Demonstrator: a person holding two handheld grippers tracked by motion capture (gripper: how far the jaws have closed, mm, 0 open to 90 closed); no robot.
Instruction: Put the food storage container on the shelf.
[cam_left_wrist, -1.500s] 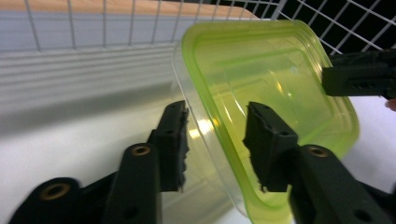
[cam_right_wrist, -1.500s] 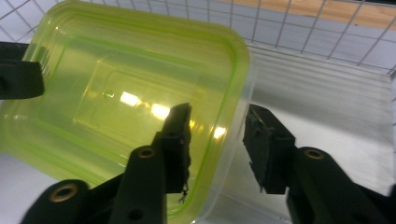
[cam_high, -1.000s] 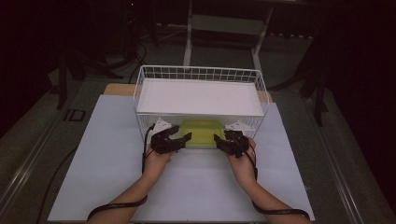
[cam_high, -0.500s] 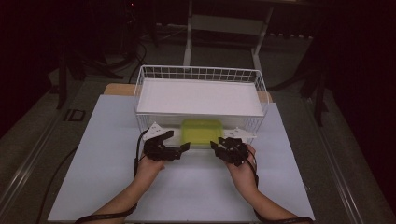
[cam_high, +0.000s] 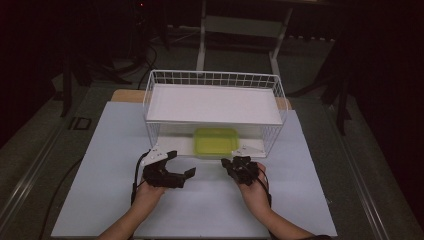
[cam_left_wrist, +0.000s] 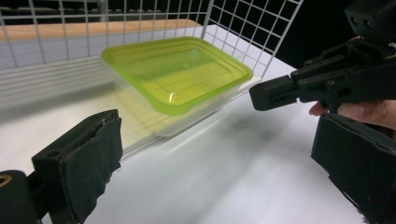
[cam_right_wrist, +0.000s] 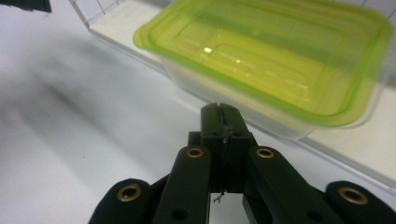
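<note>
A dim room surrounds a pale sheet (cam_high: 200, 200) on a wooden table (cam_high: 125, 95). Behind stands a grey metal frame (cam_high: 240, 25); cables (cam_high: 145, 55) lie on the dark floor (cam_high: 30, 125).

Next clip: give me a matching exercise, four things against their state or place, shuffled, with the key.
Things:
1. left gripper
2. right gripper
3. green-lidded container
4. wire rack

States or places:
A. jaws shut, holding nothing
B. stands on the white table, a white shelf on top
C. jaws wide apart
D. on the rack's lower level, under the shelf

Pairs: 1-C, 2-A, 3-D, 4-B
</note>
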